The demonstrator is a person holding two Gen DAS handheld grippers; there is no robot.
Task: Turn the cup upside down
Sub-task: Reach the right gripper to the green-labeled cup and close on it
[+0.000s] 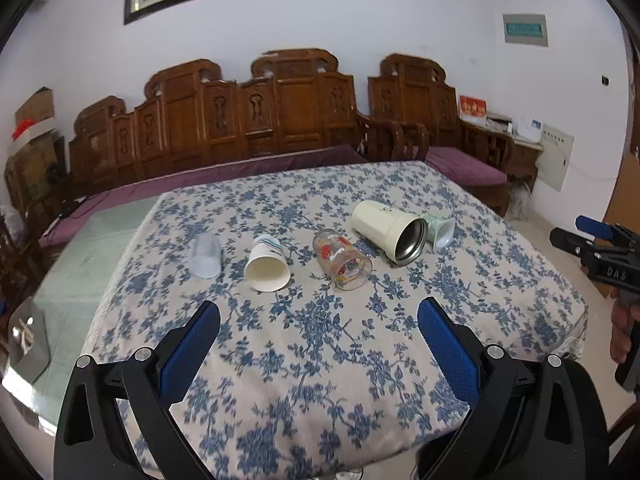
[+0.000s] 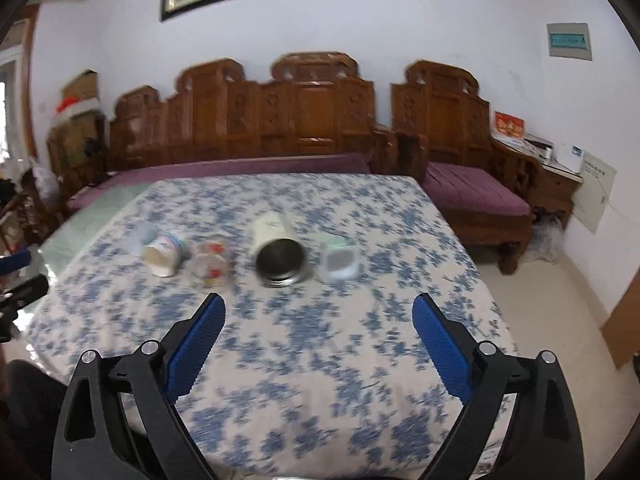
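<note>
Both grippers — left gripper, right gripper — hold jaws wide before five toppled cups.

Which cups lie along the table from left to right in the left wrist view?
Clear plastic cup → white paper cup → printed glass → cream steel-lined mug → pale green cup, right beside the mug.
</note>
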